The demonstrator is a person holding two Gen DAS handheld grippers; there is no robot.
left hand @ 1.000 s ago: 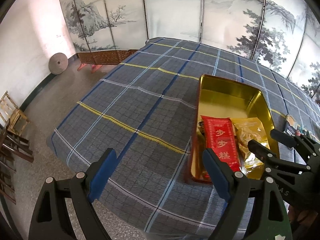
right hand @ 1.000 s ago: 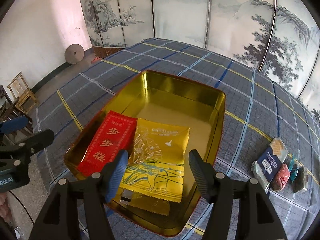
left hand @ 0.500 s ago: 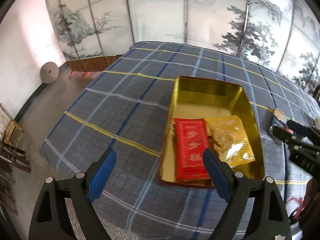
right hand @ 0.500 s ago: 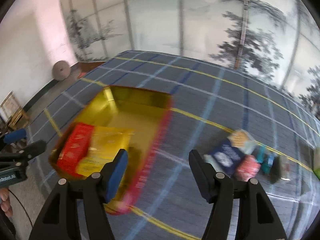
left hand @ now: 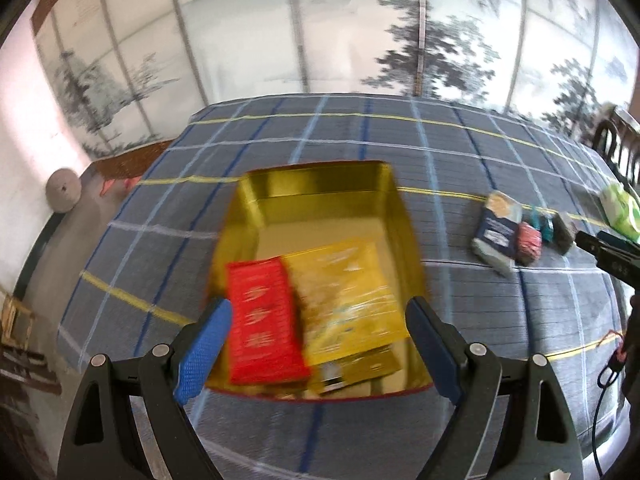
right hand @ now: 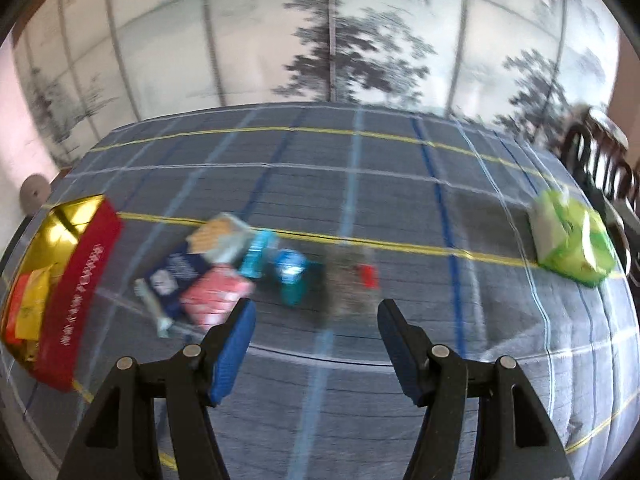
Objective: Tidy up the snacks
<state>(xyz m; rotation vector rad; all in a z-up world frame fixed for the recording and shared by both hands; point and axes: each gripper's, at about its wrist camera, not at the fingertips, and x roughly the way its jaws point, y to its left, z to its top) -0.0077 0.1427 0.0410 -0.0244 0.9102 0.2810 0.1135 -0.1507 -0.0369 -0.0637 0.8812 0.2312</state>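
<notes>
A gold tin box (left hand: 320,196) with red outer walls sits on the checked cloth; a red packet (left hand: 260,316) and a yellow packet (left hand: 344,300) lie inside. My left gripper (left hand: 318,330) hovers open over the tin's near end, nothing between its blue pads. In the right wrist view the tin (right hand: 86,280) is at the far left. My right gripper (right hand: 316,320) stands open above a loose cluster: a dark blue packet (right hand: 180,272), a pink packet (right hand: 216,296), teal packets (right hand: 290,270) and a dark one (right hand: 348,280). All is blurred.
A green and white bag (right hand: 572,240) lies alone at the table's right side, near a dark wooden chair back (right hand: 600,160). A painted folding screen (left hand: 320,32) stands behind the table. The floor drops off left of the table, with a round stone (left hand: 62,190) by the wall.
The left gripper has swung right, so the tin now sits centred between its fingers. The right gripper has swept right, off the tin and over to the loose snack cluster. Both stay open.
</notes>
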